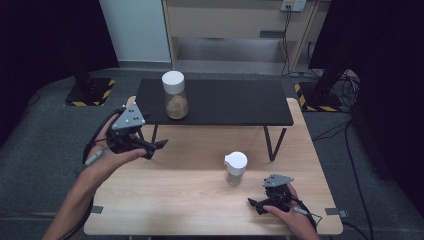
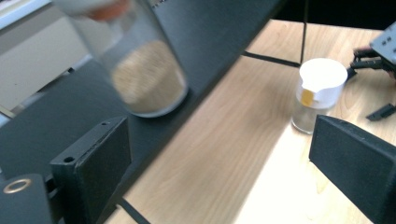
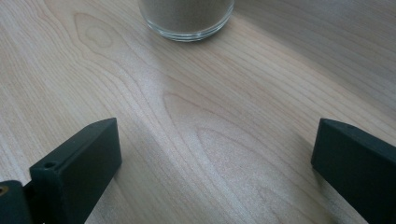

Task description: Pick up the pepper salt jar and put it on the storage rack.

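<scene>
Left tongs point(image 1: 159, 146) open and empty beside the black shelf point(image 1: 225, 102) bearing a tall jar point(image 1: 175, 95), right tongs point(image 1: 254, 204) open on the desk point(image 1: 190, 190) near a small jar point(image 1: 235, 169)

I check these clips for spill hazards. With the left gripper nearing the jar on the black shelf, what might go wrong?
The tall jar stands near the black shelf's front edge; a nudge from the open left gripper might tip it off. The small jar stands just ahead of the open right gripper, so a forward slip may knock it over.
</scene>
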